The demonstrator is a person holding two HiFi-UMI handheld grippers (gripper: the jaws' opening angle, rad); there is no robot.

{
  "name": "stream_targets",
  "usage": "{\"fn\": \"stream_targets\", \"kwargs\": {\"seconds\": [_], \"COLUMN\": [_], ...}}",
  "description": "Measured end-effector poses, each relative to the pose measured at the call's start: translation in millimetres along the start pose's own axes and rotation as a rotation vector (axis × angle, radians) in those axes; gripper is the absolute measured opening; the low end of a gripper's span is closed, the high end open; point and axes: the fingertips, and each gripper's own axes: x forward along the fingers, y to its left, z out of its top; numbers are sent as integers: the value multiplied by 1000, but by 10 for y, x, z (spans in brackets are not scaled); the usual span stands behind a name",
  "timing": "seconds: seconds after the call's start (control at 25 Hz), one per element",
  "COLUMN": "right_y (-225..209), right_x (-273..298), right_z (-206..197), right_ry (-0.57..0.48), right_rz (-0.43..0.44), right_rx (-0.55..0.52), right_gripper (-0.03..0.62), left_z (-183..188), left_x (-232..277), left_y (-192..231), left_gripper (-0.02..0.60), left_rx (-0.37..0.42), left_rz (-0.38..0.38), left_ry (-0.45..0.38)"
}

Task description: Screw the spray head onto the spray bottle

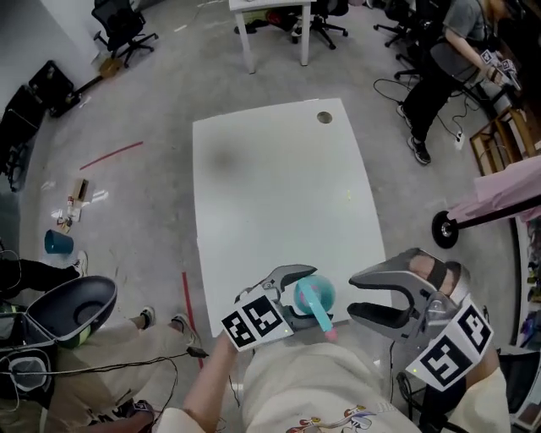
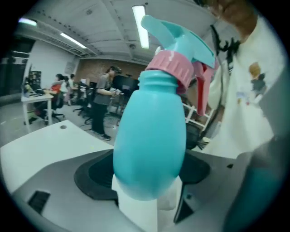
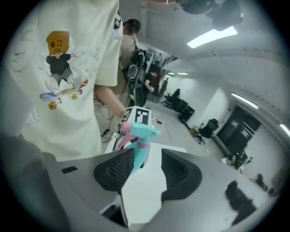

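In the head view, near the white table's [image 1: 279, 186] front edge, my left gripper [image 1: 304, 298] is shut on a turquoise spray bottle [image 1: 317, 290]. In the left gripper view the bottle [image 2: 149, 136] fills the middle, its body clamped between the jaws of the left gripper [image 2: 149, 179]. A pink collar [image 2: 170, 68] and a turquoise spray head [image 2: 181, 41] with a pink trigger sit on its neck. My right gripper [image 1: 353, 296] hangs just right of the bottle, open and empty. In the right gripper view the bottle [image 3: 138, 138] shows beyond the open right gripper [image 3: 147, 158], partly behind one jaw.
The table has a round cable hole [image 1: 325, 117] at its far right corner. Beyond it stand another white table [image 1: 270, 17] and office chairs [image 1: 122, 25]. A person [image 1: 448, 51] stands at the back right. A teal cup [image 1: 59, 243] and cables lie on the floor at the left.
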Motion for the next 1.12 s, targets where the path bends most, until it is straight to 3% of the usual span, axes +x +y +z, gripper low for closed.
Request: {"fn": "stream_targets", "kwargs": {"seconds": [0.08,0.2,0.48,0.68,0.8,0.92,1.12], "right_y": [70,127,294,216,160,159,170], "right_x": [39,80,125,49,23,-25,-10], "right_z": [227,586,1110,1131,1116,1122,1092], "right_ry": [-94,-258,-477,-458,-449,-463,-456], "right_rz": [123,208,385,464,472,473,465], "right_rx": [6,79,213,221,217,227,203], "right_gripper": [205,210,210,209,206,136,132], "left_z": [122,262,400,418,470,496,465], "left_x": [-177,-418,-734,-731,-737,-750,-756], "left_y": [-210,-462,-852,-873,-834,-828,-782], "left_gripper": [403,403,403,403,403,404,403], "left_rx": [59,128,213,231,238,253,272], "left_rz": [-112,-206,-261,-277,-275,-278,-266], "left_ry": [1,17,78,143,165,190,206]}}
